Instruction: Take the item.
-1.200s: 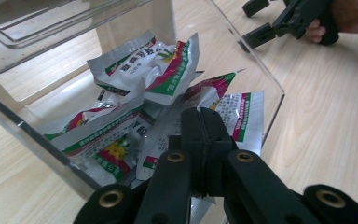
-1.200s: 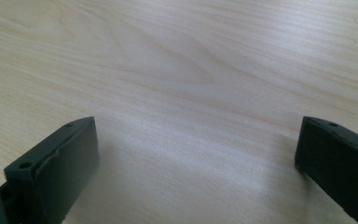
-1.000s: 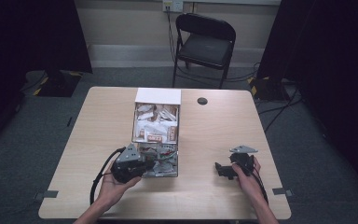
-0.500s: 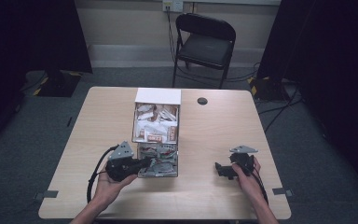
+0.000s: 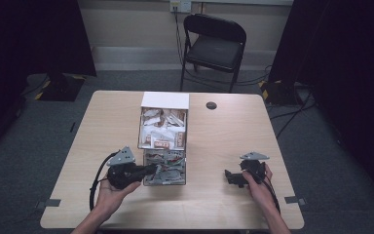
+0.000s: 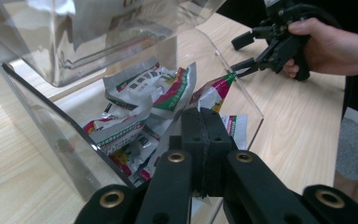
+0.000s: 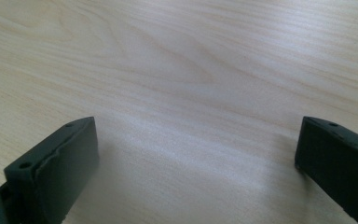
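Two grippers show in the high view: the left gripper (image 5: 152,169) has drawn back toward the person's side of the table (image 5: 107,122) since a second ago, when it sat deeper over the near compartment of the clear box (image 5: 163,146), and it now sits at that compartment's left wall, so I judge it is pulling out of the box, whether with a catch or without one I cannot tell from here; the right gripper (image 5: 230,176) has not moved and rests on bare tabletop, well apart from the box. From the left gripper view, its jaws are pressed together, tips right at the packets (image 6: 149,100) lying heaped in the lower tray (nothing plainly shows pinched between them, though a packet edge lies just beneath). The right gripper view looks down on plain wood, jaws spread wide apart, holding nothing and touching only the table.
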{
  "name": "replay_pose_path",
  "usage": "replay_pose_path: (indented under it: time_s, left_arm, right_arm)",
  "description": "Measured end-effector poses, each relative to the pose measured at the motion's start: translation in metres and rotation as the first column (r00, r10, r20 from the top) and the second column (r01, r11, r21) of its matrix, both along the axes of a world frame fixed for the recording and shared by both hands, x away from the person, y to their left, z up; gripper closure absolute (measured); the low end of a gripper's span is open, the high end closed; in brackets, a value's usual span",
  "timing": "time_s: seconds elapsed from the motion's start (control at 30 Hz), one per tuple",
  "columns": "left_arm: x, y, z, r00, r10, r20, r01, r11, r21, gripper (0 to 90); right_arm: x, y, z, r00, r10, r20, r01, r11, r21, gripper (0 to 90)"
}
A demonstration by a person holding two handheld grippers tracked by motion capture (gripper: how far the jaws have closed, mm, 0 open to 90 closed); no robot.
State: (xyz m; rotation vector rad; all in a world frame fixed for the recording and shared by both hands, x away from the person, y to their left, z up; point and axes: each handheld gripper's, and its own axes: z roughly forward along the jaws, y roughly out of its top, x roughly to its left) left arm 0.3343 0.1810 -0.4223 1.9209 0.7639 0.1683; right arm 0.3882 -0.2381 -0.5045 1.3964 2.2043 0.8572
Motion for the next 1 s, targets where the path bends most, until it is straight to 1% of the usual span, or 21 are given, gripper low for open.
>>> replay_pose_path:
  time_s: [0.13, 0.3, 0.47, 0.63, 0.73, 0.87, 1.0]
  left_arm:
    - [-0.001, 0.002, 0.004, 1.0, 0.001, 0.005, -0.001, 0.9999, -0.015, 90.0]
    - [-0.003, 0.004, 0.007, 1.0, 0.0, -0.002, 0.0, 0.9994, -0.034, 90.0]
    - [-0.005, 0.007, 0.011, 1.0, -0.003, 0.006, 0.003, 0.9991, -0.042, 90.0]
    - [-0.007, 0.01, 0.016, 1.0, -0.005, 0.003, 0.006, 0.9976, -0.069, 90.0]
    - [-0.01, 0.01, 0.018, 0.9998, -0.015, 0.009, 0.016, 0.9985, -0.053, 90.0]
    - [-0.014, 0.014, 0.021, 0.9998, -0.016, 0.015, 0.017, 0.9978, -0.065, 90.0]
    - [-0.017, 0.018, 0.023, 0.9997, -0.019, 0.014, 0.02, 0.9976, -0.066, 90.0]
  right_arm:
    - [0.0, 0.0, 0.0, 1.0, 0.002, 0.002, -0.002, 1.0, -0.001, 0.0]
    - [0.0, 0.0, 0.0, 1.0, 0.002, 0.002, -0.002, 1.0, -0.001, 0.0]
    - [0.0, 0.0, 0.0, 1.0, 0.001, 0.001, -0.001, 1.0, 0.0, 0.0]
    - [0.0, 0.0, 0.0, 1.0, 0.001, 0.001, -0.001, 1.0, 0.0, 0.0]
    - [0.0, 0.0, 0.0, 1.0, 0.0, 0.0, 0.0, 1.0, 0.0, 0.0]
    - [0.0, 0.0, 0.0, 1.0, 0.002, 0.002, -0.002, 1.0, -0.001, 0.0]
    - [0.0, 0.0, 0.0, 1.0, 0.001, 0.001, -0.001, 1.0, -0.001, 0.0]
